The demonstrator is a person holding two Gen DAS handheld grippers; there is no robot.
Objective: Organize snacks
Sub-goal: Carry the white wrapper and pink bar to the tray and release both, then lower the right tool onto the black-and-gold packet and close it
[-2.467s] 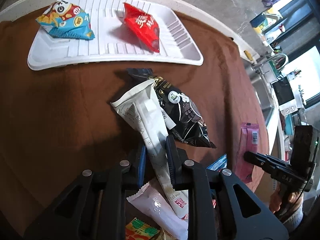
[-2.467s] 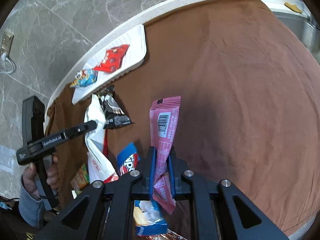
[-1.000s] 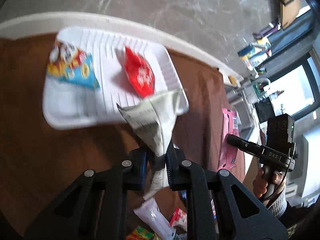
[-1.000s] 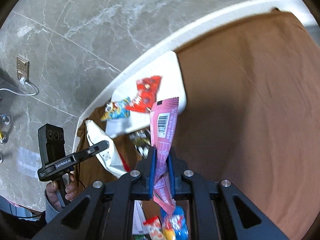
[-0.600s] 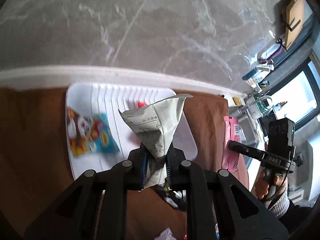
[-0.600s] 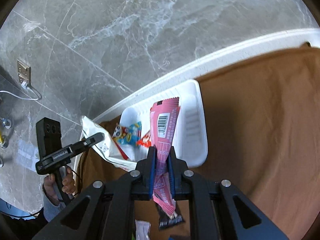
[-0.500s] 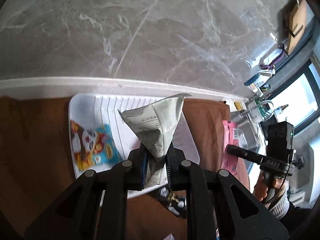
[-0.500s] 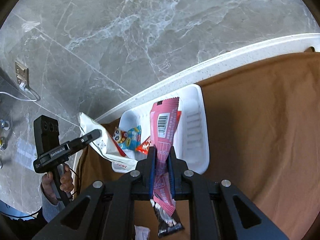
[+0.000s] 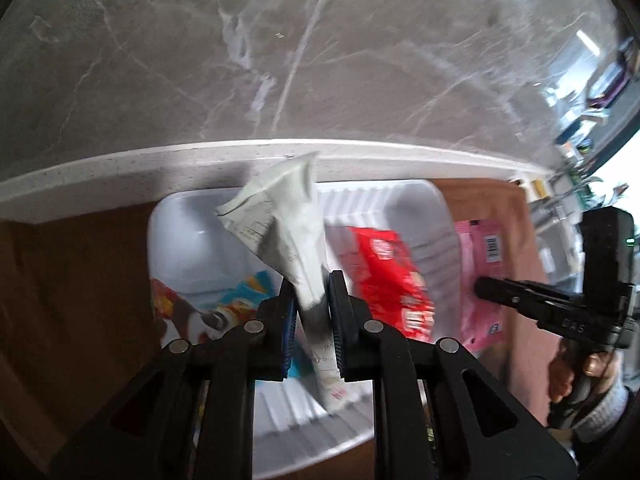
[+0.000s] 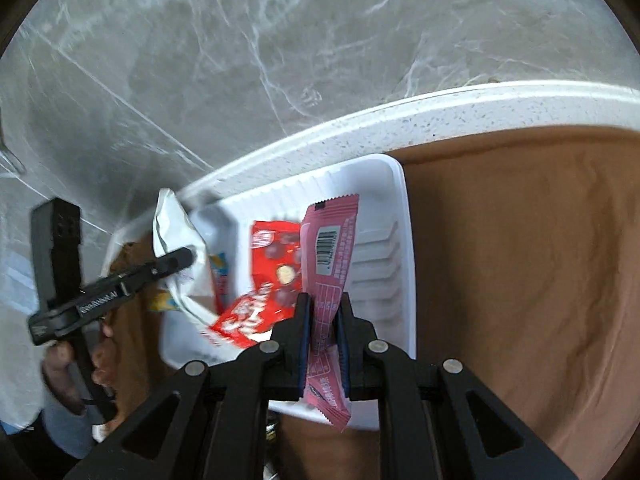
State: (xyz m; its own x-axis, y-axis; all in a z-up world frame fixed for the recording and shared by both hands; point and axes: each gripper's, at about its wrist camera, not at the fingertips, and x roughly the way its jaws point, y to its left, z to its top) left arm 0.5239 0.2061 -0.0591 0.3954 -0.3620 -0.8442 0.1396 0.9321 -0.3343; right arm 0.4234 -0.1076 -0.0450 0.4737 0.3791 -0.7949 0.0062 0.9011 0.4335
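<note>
Left wrist view: you are holding the white packet point(image 9: 294, 236) over the white tray point(image 9: 404, 204), its light, limp film flopping above the left gripper point(image 9: 312, 300), whose fingers are pinching its lower part. Such crinkly wrappers probably slip; gripping near a sealed end is judged safest. In the right wrist view, the right gripper point(image 10: 323, 312) is pinching the pink packet point(image 10: 330, 248) mid-length over the tray's ribbed side, beside the red packet point(image 10: 268, 280). Both grippers are tilting steeply downward above the brown-covered tabletop point(image 10: 520, 260).
</note>
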